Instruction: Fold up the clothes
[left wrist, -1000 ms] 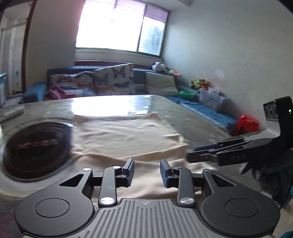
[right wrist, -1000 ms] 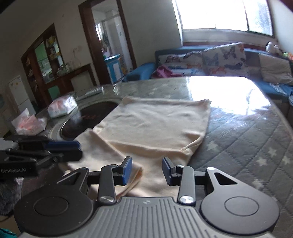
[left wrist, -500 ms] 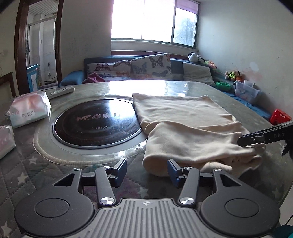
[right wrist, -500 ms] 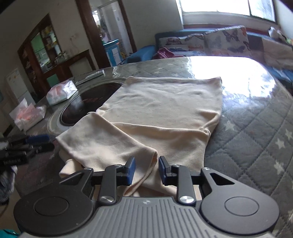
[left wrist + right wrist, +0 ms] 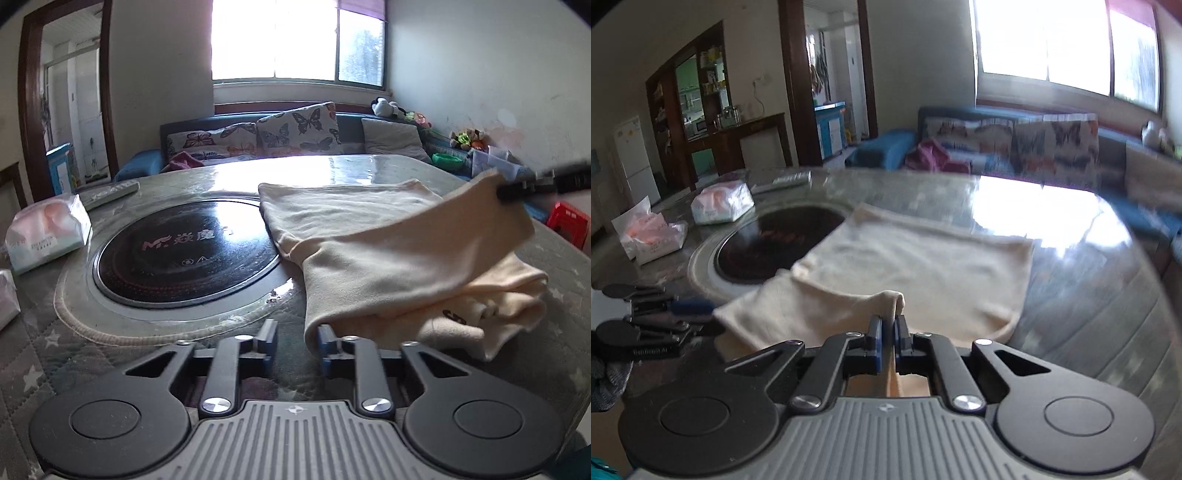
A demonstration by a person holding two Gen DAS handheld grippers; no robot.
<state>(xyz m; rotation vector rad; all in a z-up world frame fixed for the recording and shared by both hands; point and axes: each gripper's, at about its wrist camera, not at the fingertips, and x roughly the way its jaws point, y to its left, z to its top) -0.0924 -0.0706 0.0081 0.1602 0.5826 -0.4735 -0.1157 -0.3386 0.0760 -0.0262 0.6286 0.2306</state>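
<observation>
Two grippers work a cream garment point(image 5: 373, 236) lying just right of the black cooktop disc point(image 5: 184, 254), printed "MF" with Chinese characters, on the tabletop point(image 5: 369, 170). Right gripper point(image 5: 886, 334) is clamped on a lifted fold. Left gripper point(image 5: 295, 341) is closing, its jaws apart at the garment's near edge, nothing pinched.

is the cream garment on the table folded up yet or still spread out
Partly spread. The far part of the cream garment lies flat, the near end is bunched, and the right claw holds one corner lifted.

A bright, wide window point(image 5: 295, 40) glares at twelve o'clock above a long blue sofa point(image 5: 255, 136) with butterfly-print cushions point(image 5: 299, 125). White plaster walls point(image 5: 480, 66) rise at two o'clock; a dark wooden doorframe point(image 5: 27, 92) stands at ten o'clock. A white refrigerator point(image 5: 635, 158) stands beside a dark wooden cabinet point(image 5: 690, 96).
</observation>
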